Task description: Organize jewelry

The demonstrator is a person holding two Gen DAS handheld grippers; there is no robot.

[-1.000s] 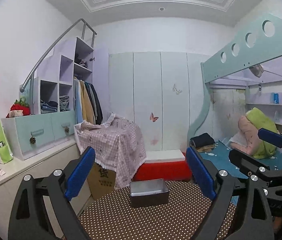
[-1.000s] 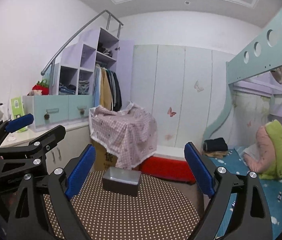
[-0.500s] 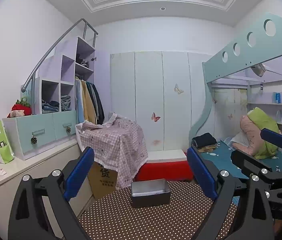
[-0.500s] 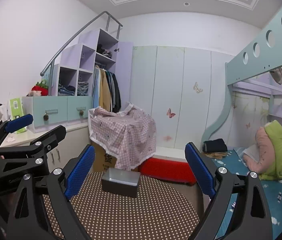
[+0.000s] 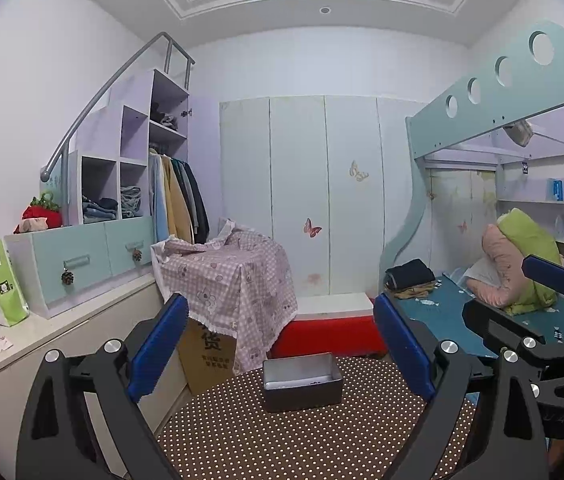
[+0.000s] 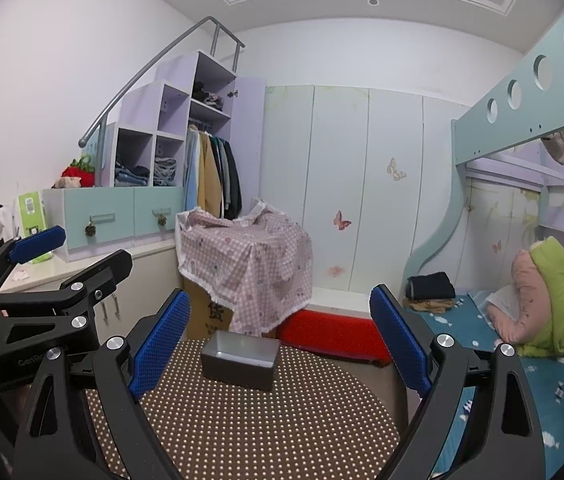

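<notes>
Left gripper [image 5: 280,344] and right gripper [image 6: 280,342] — both spread wide, empty — above dotted table [image 5: 301,440]; metal tin [image 5: 301,382] at 12 o'clock.

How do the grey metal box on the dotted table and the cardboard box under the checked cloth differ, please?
The grey metal box is open-topped and uncovered; the cardboard box is draped by the checked cloth. The metal box sits on the dotted table, the cardboard box beyond its edge. The metal box is plain, while the cardboard box bears printed characters. Both are rectangular.
</notes>
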